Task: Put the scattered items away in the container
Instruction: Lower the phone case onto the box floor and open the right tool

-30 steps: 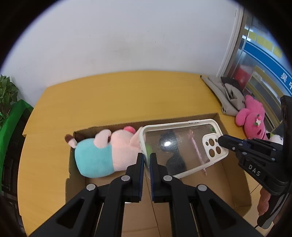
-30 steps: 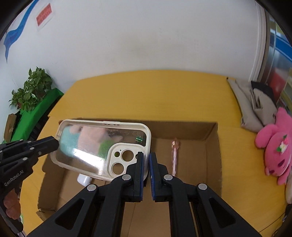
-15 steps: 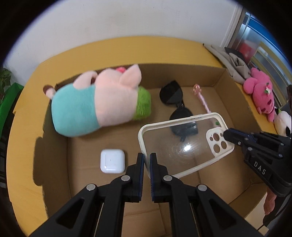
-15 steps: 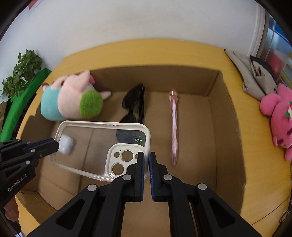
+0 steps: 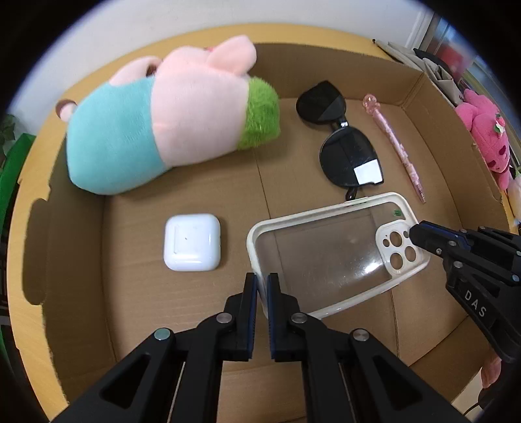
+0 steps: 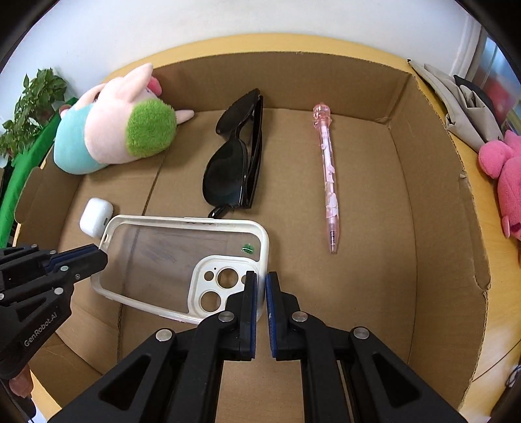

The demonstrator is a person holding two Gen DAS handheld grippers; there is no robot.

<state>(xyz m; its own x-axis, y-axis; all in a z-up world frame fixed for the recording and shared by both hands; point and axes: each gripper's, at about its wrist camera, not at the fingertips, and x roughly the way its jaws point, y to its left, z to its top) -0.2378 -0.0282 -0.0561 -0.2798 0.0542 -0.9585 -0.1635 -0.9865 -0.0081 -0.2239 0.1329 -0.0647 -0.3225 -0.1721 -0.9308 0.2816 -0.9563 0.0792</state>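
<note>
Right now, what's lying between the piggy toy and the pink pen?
The black sunglasses lie between the pig plush and the pink pen, clearest in the right wrist view.

Yellow table [image 6: 469, 182]: bore folded grey cloth [image 6: 456, 107] and pink plush [image 6: 503, 175] at its right edge. White wall [image 6: 228, 22] behind. Green plant [image 6: 29, 107] at left.
</note>
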